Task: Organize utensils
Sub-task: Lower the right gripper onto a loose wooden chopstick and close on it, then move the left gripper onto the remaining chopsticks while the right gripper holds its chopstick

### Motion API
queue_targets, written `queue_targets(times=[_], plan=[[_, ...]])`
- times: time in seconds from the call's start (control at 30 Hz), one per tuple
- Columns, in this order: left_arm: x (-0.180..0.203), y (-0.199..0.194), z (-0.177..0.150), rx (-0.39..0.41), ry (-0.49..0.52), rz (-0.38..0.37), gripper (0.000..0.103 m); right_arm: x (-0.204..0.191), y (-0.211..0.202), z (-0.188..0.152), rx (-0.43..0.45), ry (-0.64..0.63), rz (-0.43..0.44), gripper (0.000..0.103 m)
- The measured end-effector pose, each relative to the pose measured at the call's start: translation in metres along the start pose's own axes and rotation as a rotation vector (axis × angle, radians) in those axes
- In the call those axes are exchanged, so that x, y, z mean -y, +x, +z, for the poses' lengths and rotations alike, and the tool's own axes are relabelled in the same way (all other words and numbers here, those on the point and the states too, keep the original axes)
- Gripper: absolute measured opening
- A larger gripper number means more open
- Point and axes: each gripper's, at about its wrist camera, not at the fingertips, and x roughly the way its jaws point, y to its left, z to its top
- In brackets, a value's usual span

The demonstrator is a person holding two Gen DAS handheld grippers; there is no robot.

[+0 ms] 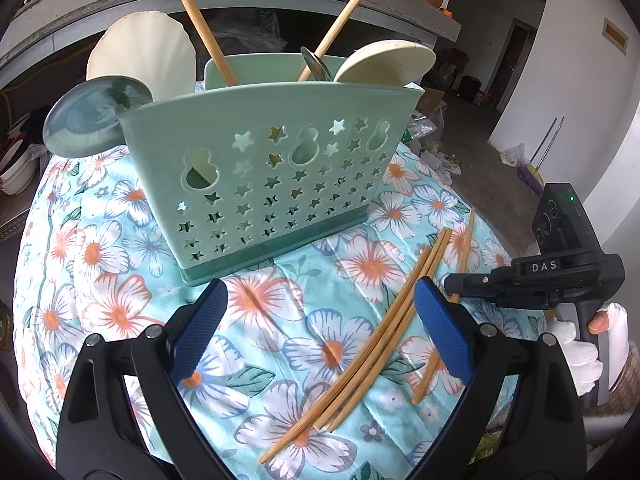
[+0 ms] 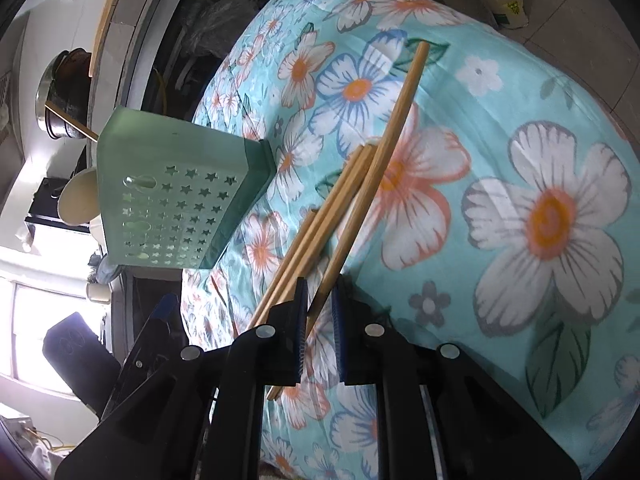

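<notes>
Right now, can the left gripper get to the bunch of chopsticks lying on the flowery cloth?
Probably yes. The left gripper is open, and the chopsticks lie loose on the cloth right between its fingers. Nothing covers them; the green utensil holder stands farther back.

The lower ends of the two bamboo sticks (image 1: 200, 26) and the metal spoon (image 1: 316, 65) disappear inside the green utensil holder (image 1: 256, 172), so how deep they sit cannot be told. The stick tops are cut off by the picture's upper edge. In the right wrist view, the near end of the held chopstick (image 2: 384, 152) runs behind the right gripper (image 2: 320, 320), and the loose chopsticks (image 2: 316, 236) beside it vanish behind its black frame. The person's hand (image 1: 588, 344), probably gloved, is partly cropped at the left wrist view's right edge.
</notes>
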Motion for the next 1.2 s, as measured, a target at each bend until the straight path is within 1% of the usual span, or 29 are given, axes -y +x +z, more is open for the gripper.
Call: queue_targets(times=[0.13, 0.23, 0.37, 0.43, 0.5, 0.7, 0.9, 1.07, 1.1, 1.2], plan=[[0.002, 0.005, 0.000, -0.004, -0.001, -0.008, 0.090, 0.000, -0.003, -0.014, -0.057, -0.013, -0.014, 0.012], [0.003, 0.010, 0.000, -0.010, 0.002, -0.012, 0.090, -0.002, -0.005, -0.022, -0.079, -0.031, -0.031, 0.013], [0.007, 0.015, 0.001, -0.012, 0.009, -0.018, 0.090, -0.003, -0.012, -0.020, -0.058, -0.033, -0.054, 0.016], [0.008, 0.016, 0.001, -0.011, 0.012, -0.019, 0.090, -0.006, -0.015, -0.016, -0.032, -0.041, -0.063, 0.026], [0.009, 0.017, 0.001, -0.011, 0.015, -0.020, 0.090, -0.009, -0.016, -0.011, -0.003, -0.051, -0.093, 0.027], [0.015, 0.022, 0.000, -0.012, 0.042, -0.015, 0.090, -0.012, -0.009, 0.000, 0.040, -0.059, -0.128, 0.027], [0.022, 0.025, 0.000, -0.010, 0.071, -0.017, 0.090, -0.012, -0.007, 0.008, 0.067, -0.037, -0.124, 0.027], [0.029, 0.029, 0.001, -0.008, 0.089, -0.020, 0.090, -0.012, -0.006, 0.013, 0.090, -0.021, -0.139, 0.026], [0.030, 0.028, 0.001, -0.006, 0.093, -0.022, 0.090, -0.013, -0.004, 0.013, 0.093, -0.020, -0.141, 0.025], [0.032, 0.028, 0.001, 0.003, 0.103, -0.023, 0.090, -0.009, -0.004, 0.013, 0.099, -0.019, -0.159, 0.014]])
